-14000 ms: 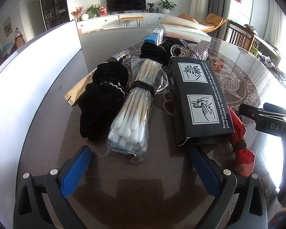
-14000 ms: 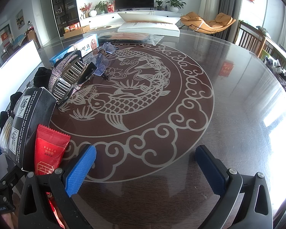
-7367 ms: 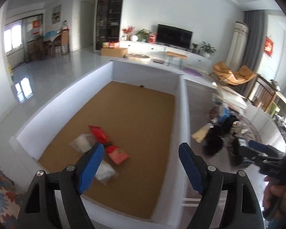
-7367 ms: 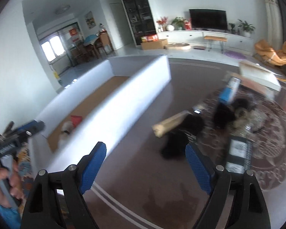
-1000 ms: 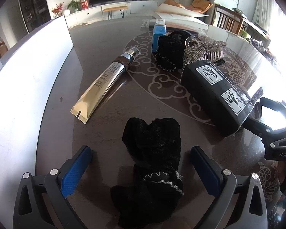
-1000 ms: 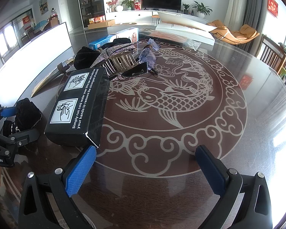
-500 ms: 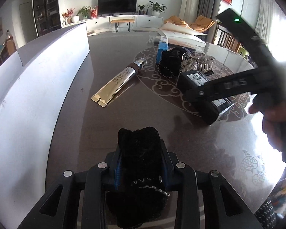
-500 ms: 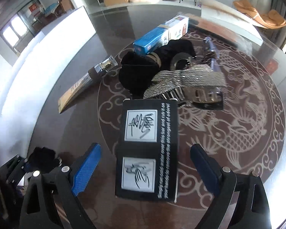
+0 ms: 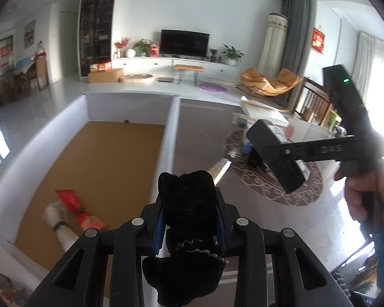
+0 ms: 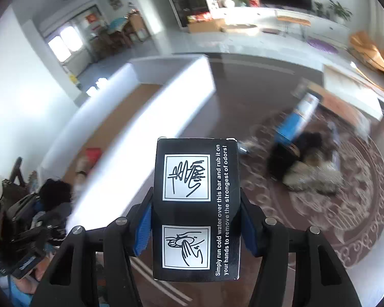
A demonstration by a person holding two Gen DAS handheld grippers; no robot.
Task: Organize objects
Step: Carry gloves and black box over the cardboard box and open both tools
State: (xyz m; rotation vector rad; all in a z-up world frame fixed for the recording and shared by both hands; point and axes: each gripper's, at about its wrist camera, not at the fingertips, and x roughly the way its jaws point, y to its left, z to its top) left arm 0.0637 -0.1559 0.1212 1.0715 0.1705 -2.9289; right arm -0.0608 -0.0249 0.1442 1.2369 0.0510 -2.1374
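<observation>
A dark brown round table [image 9: 197,128] with a pale scroll-and-fish medallion [image 10: 358,220] carries the clutter. On the medallion, toward two o'clock in the right wrist view, lie a blue-and-white carton [image 10: 298,117], a black fabric bundle [image 10: 291,153] and a blurred silvery item [image 10: 312,174] touching it. A gold tube [image 9: 221,167] lies at the medallion's edge. At nine o'clock stands a white-walled bin [image 9: 169,138]; on its tan floor lie two red packets [image 9: 79,209] and a whitish bundle [image 9: 61,226].

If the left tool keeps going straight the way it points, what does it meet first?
Probably the white bin wall, with the brown bin floor just beside it; depth is unclear. The left tool carries the black fabric bundle.
</observation>
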